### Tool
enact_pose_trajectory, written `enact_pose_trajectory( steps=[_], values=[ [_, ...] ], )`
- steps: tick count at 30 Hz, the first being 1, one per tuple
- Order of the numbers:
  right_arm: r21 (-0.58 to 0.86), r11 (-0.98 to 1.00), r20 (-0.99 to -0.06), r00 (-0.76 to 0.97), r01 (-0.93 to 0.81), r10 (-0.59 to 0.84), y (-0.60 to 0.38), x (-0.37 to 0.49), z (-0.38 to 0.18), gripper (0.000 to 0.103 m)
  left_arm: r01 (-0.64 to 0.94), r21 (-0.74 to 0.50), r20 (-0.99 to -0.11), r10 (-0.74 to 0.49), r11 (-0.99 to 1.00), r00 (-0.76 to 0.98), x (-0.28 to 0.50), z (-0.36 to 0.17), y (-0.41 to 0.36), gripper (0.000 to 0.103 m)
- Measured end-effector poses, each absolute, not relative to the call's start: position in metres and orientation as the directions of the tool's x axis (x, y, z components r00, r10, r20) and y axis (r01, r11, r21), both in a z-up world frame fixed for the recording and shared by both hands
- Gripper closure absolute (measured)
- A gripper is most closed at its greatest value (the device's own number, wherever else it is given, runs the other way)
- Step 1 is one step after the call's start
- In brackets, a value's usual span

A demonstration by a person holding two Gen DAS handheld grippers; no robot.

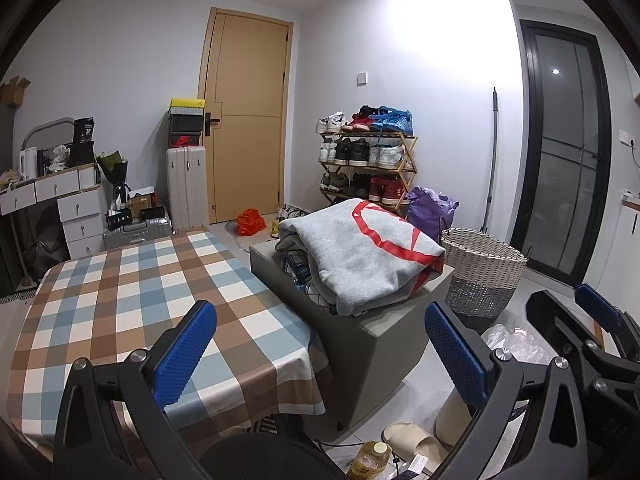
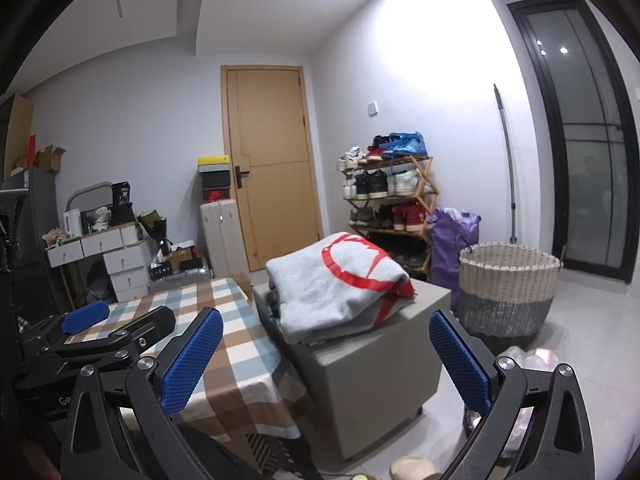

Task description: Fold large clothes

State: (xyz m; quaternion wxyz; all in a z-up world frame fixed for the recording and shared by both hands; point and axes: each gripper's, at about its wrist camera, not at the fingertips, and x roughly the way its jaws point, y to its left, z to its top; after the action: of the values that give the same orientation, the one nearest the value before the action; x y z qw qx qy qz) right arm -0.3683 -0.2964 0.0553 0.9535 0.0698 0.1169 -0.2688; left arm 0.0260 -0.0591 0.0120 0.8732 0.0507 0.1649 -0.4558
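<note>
A grey sweatshirt (image 1: 360,256) with a red emblem lies loosely folded on top of a pile of clothes (a checked garment shows underneath) on the grey box (image 1: 384,344) beside the checked table (image 1: 140,304). The left gripper (image 1: 320,354) and right gripper (image 2: 326,360) hang before the box, jaws spread wide, grasping nothing, apart from the sweatshirt.

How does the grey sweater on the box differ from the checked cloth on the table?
The grey sweater is plain grey with a big red print; the checked cloth shows brown, blue and white squares. The sweater lies folded on a pile of clothes on the grey box; the cloth lies spread flat, its edge hanging down. Neither gripper touches either.
</note>
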Motion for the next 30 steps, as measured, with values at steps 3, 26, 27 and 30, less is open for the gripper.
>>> enact_pose_trajectory(
  steps=[3,26,27,30],
  values=[
    [0.080,0.844,-0.261,0.829,0.530,-0.495,-0.299,-0.371,0.055,0.000,0.811,-0.066,-0.338,-0.778,0.582,0.530,0.027,0.011,-0.060,0.002],
    [0.123,0.833,-0.278,0.825,0.539,-0.492,-0.306,-0.375,0.052,0.000,0.807,-0.071,-0.356,-0.771,0.586,0.528,0.025,0.011,-0.065,0.001],
    [0.122,0.834,-0.278,0.825,0.538,-0.492,-0.306,-0.375,0.052,0.000,0.807,-0.070,-0.357,-0.770,0.587,0.529,0.025,0.012,-0.065,0.001],
    [0.123,0.835,-0.278,0.827,0.536,-0.489,-0.306,-0.374,0.051,0.000,0.808,-0.062,-0.361,-0.768,0.586,0.529,0.024,0.011,-0.066,0.002]
  ],
)
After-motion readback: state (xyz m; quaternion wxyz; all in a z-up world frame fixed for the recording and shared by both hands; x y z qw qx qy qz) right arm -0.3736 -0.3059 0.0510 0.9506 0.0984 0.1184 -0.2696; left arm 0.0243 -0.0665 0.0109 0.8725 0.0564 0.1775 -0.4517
